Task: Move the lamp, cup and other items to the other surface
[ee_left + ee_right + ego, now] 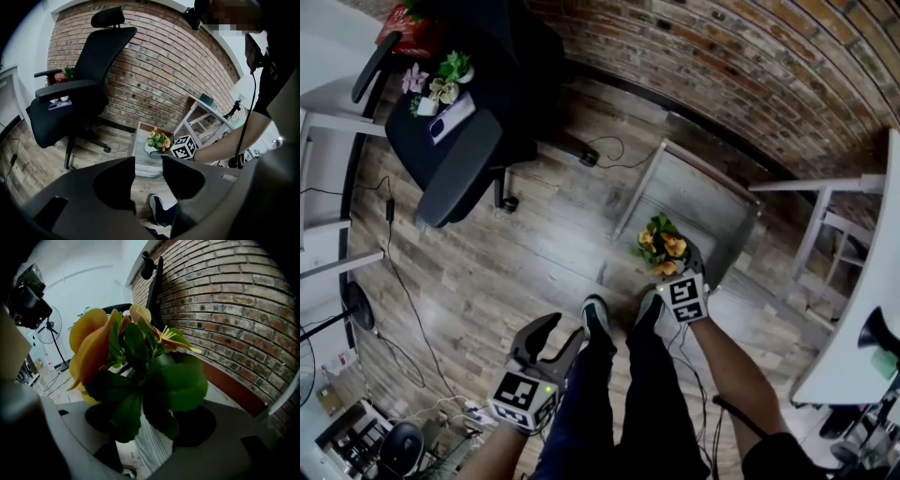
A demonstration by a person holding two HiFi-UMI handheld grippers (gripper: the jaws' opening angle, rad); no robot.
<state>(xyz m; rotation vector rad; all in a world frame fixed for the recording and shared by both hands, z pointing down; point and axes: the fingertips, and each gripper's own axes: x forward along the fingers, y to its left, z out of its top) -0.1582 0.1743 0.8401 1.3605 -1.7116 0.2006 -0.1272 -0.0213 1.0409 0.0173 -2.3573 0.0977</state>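
Between R claw [151,430] jaws, white ribbed pot [152,448], orange flowers [91,348], green lvs [183,380]

Flower pot [661,246]: orange blooms, held by right claw [673,269] above grey worktop [712,211].
Left claw [562,336]: parted, empty.

Soft, even light in my three fisheye views, dark bent corners, near flowers [117,352] shadowed and blurred.
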